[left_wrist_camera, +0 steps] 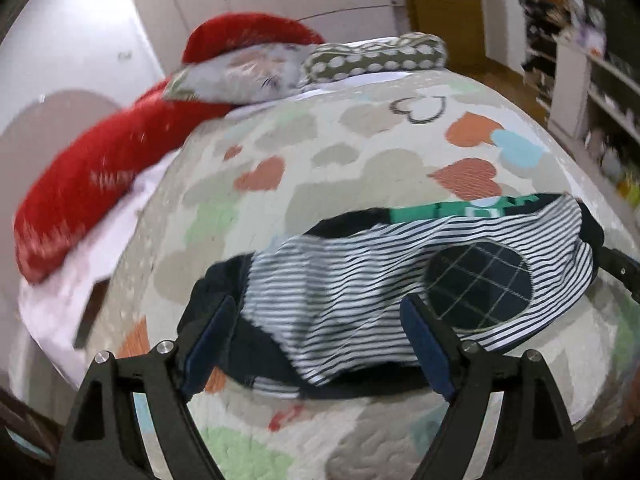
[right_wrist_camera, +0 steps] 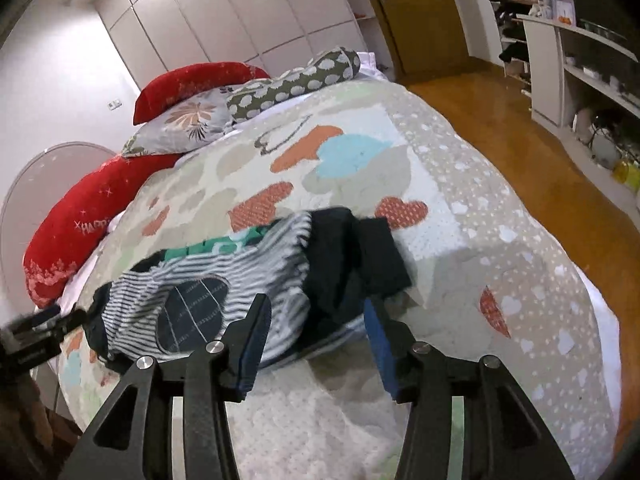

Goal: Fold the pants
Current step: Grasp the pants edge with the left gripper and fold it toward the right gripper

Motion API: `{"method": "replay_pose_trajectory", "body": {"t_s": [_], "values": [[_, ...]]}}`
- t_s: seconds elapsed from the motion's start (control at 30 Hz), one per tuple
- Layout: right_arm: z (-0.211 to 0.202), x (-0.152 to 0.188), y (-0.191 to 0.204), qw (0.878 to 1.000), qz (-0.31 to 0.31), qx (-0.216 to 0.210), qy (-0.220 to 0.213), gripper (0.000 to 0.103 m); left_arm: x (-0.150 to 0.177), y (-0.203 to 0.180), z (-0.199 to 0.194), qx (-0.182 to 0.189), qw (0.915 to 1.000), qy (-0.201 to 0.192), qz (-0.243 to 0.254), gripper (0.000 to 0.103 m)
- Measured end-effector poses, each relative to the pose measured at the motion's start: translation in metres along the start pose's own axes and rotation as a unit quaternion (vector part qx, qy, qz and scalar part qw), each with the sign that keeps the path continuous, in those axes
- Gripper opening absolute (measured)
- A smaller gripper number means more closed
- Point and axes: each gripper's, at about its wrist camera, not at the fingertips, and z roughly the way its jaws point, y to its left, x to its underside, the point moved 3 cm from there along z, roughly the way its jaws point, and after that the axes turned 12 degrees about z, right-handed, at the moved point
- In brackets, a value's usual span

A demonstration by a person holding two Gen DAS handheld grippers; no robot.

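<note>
Small navy-and-white striped pants (left_wrist_camera: 340,280) lie bunched on a heart-patterned quilt (left_wrist_camera: 360,152), with a dark checked oval patch (left_wrist_camera: 480,284) and a green waistband (left_wrist_camera: 432,210) at the far side. My left gripper (left_wrist_camera: 320,300) hovers open just in front of their near left part, and its pads do not press the cloth. In the right wrist view the pants (right_wrist_camera: 248,264) show a dark folded end (right_wrist_camera: 360,256) at the right. My right gripper (right_wrist_camera: 316,304) stands open at that end, nothing pinched. Each gripper shows at the edge of the other's view: right (left_wrist_camera: 620,268), left (right_wrist_camera: 44,320).
Red pillows (right_wrist_camera: 80,224), a floral pillow (right_wrist_camera: 180,128) and a dotted bolster (right_wrist_camera: 296,76) lie at the head of the bed. The bed's right edge (right_wrist_camera: 552,264) drops to a wooden floor (right_wrist_camera: 520,140). White shelves (right_wrist_camera: 580,72) stand at the far right.
</note>
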Motion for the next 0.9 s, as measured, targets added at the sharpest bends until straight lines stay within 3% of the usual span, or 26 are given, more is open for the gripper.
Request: {"method": "replay_pose_trajectory", "body": {"t_s": [0.27,0.57,0.7,0.8,0.9], "values": [[-0.006,-0.003,-0.032,0.999,0.032,-0.008,-0.004,0.055,-0.02,-0.043,0.005,0.004,0.9987,0.015,0.048,0.084],[-0.002,-0.002,-0.049,0.997,0.061,-0.039,0.003,0.06,-0.033,-0.063,0.014,0.032,0.9974,0.038,0.051,0.084],[-0.003,-0.001,-0.049,0.997,0.058,-0.05,0.002,0.064,-0.056,-0.068,0.019,0.119,0.9918,0.038,0.027,0.084],[-0.002,0.0,-0.047,0.997,0.058,-0.055,0.001,0.07,-0.091,-0.081,0.028,0.199,0.9792,0.032,0.022,0.084],[0.001,0.0,-0.043,0.996,0.057,-0.063,0.007,0.071,-0.124,-0.111,0.044,0.248,0.9664,0.043,0.052,0.084]]}}
